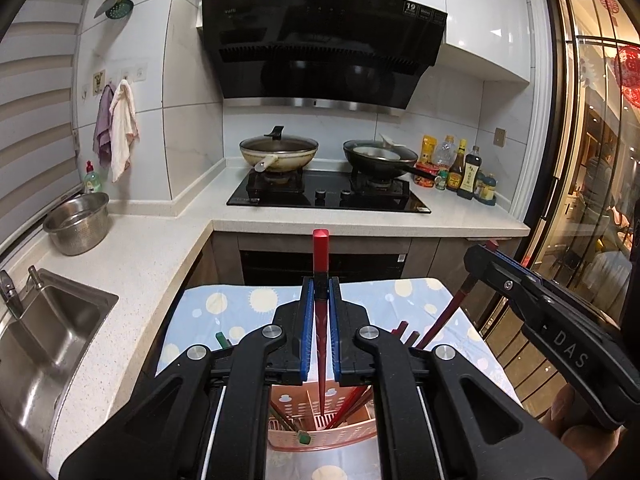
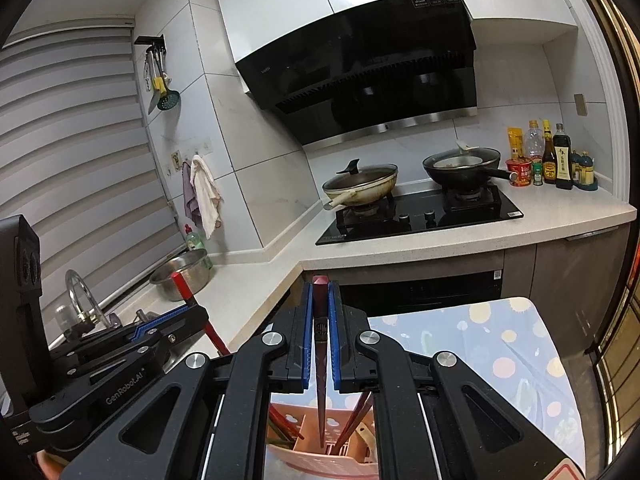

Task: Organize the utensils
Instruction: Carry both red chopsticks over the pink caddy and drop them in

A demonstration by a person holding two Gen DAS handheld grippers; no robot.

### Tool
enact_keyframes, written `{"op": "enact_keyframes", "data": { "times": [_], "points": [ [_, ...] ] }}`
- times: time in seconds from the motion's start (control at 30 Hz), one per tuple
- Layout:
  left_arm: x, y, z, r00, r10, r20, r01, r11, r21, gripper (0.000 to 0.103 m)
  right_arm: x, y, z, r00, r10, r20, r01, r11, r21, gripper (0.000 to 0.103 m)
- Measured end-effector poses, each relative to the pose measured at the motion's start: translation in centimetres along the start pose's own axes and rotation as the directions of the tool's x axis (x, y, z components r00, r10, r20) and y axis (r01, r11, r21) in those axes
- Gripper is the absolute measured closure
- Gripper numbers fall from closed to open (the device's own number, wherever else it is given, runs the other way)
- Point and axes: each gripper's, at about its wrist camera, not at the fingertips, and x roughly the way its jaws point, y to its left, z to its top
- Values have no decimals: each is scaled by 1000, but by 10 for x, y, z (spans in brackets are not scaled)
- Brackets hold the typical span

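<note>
While each gripper [image 1: 320,288] clamps a chopstick [image 1: 321,248], the holder [image 1: 320,438] apparently sits below.

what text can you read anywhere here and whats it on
"19": sticker on the range hood
"DAS": side of the right gripper
"GenRobot.AI": side of the left gripper
Hood brand mark, the sticker's small print and the sauce bottles' labels: too small to read.

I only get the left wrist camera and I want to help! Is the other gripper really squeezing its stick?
Observer: Yes. In the right wrist view the right gripper has its jaws shut on a dark red chopstick.
Operator: Where does its pointy end go?
Observer: It points down, over the compartments of the pink basket.
Operator: Is the stick plain?
Observer: No, a small mark is carved into it between the blue pads.
</note>
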Motion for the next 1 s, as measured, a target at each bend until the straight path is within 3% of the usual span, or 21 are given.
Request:
{"op": "enact_keyframes", "data": {
  "times": [0.63, 0.73, 0.77, 0.83, 0.9, 1.0],
  "points": [
    [27, 0, -18, 997, 33, -63, -33, 999, 1, 96, 37, -13, -37, 993, -39, -109, 40, 999, 12, 96],
    [27, -1, -19, 997, 43, -59, -43, 999, 5, 95, 37, -13, -39, 993, -39, -111, 41, 999, 14, 88],
    [28, -1, -19, 997, 50, -59, -49, 999, 7, 93, 37, -13, -40, 993, -42, -110, 43, 999, 13, 86],
    [27, -2, -20, 996, 62, -57, -62, 998, 7, 78, 35, -12, -40, 993, -46, -107, 48, 999, 14, 79],
    [26, -1, -21, 995, 85, -46, -85, 996, 4, 57, 32, -11, -42, 994, -47, -101, 49, 999, 14, 69],
    [24, 0, -21, 995, 89, -41, -89, 996, 5, 55, 30, -9, -41, 994, -51, -95, 52, 999, 7, 65]
  ]
}}
